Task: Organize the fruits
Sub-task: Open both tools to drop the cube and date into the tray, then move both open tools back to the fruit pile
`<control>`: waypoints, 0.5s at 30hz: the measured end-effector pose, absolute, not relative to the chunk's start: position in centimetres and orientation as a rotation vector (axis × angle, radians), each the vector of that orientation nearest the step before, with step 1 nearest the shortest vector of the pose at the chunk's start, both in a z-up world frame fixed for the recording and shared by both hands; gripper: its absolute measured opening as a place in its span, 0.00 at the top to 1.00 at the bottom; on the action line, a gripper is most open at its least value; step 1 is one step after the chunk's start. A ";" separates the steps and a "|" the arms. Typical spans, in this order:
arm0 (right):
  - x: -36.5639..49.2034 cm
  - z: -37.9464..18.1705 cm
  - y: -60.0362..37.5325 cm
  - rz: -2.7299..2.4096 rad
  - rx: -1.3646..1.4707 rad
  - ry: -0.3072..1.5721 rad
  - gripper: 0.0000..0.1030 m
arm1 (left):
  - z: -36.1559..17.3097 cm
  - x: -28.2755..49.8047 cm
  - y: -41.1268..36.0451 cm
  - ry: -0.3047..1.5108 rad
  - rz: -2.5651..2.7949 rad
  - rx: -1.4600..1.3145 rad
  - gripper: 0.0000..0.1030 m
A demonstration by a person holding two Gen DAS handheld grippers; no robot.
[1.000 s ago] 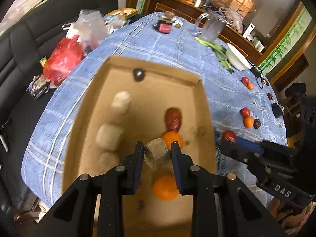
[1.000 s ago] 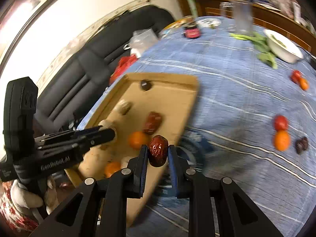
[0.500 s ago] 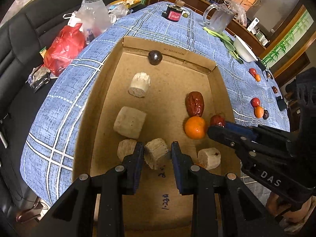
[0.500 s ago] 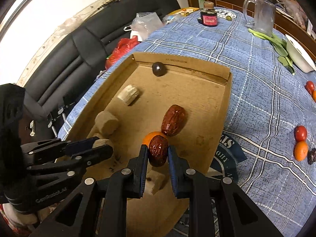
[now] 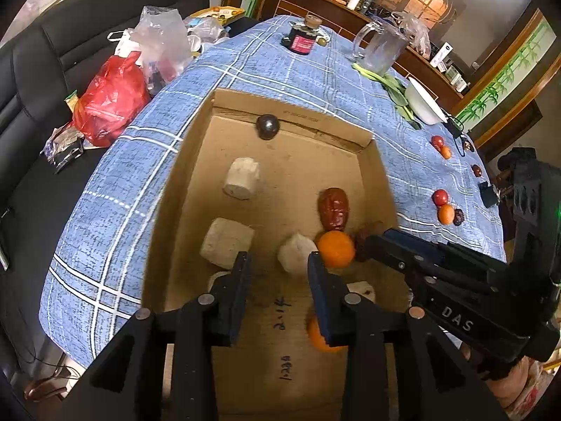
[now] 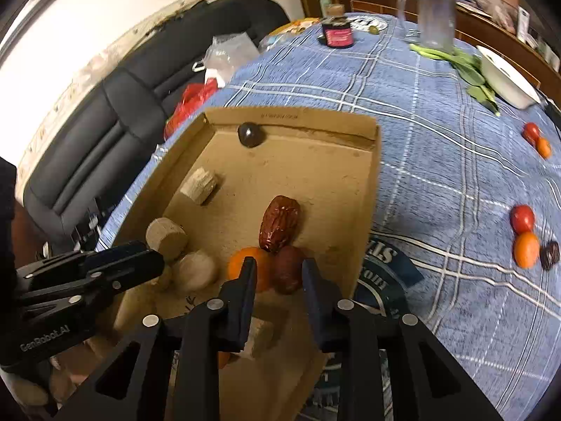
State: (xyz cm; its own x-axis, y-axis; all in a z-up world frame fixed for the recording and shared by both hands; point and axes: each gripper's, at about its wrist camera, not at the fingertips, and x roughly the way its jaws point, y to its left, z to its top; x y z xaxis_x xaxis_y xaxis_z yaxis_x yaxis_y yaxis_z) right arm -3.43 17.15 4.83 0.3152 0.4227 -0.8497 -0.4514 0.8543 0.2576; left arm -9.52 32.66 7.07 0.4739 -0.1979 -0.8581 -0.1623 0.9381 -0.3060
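Both grippers released over the cardboard tray (image 6: 364,189) — left gripper (image 5: 278,263) spread around a pale chunk (image 5: 298,254), right gripper (image 6: 277,273) spread around a red date (image 6: 288,268) lying against an orange (image 6: 250,270) — loose fruit (image 6: 524,235) well apart on the blue cloth (image 6: 438,147).

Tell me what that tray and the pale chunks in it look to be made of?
Tray: plain brown cardboard, matte, with folded walls and printed and handwritten marks. Pale chunks: off-white, rough and fibrous with cut ends, possibly peeled sugarcane or another plant stem; the look leaves it open.
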 end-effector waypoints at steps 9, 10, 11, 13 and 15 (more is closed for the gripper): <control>-5.1 7.6 8.7 0.370 0.026 1.040 0.55 | 9.6 -7.4 27.1 1.066 -0.163 -0.358 0.56; -5.2 7.6 7.4 0.343 0.043 1.039 0.55 | 9.7 -6.8 25.6 1.074 -0.195 -0.337 0.56; -5.4 7.6 6.0 0.312 0.060 1.041 0.55 | 9.9 -6.5 24.2 1.079 -0.221 -0.318 0.56; -6.0 7.7 2.8 0.238 0.102 1.046 0.55 | 10.1 -5.9 21.5 1.088 -0.277 -0.281 0.56; -6.7 7.9 -0.2 0.171 0.148 1.047 0.55 | 10.1 -5.6 19.0 1.096 -0.327 -0.250 0.56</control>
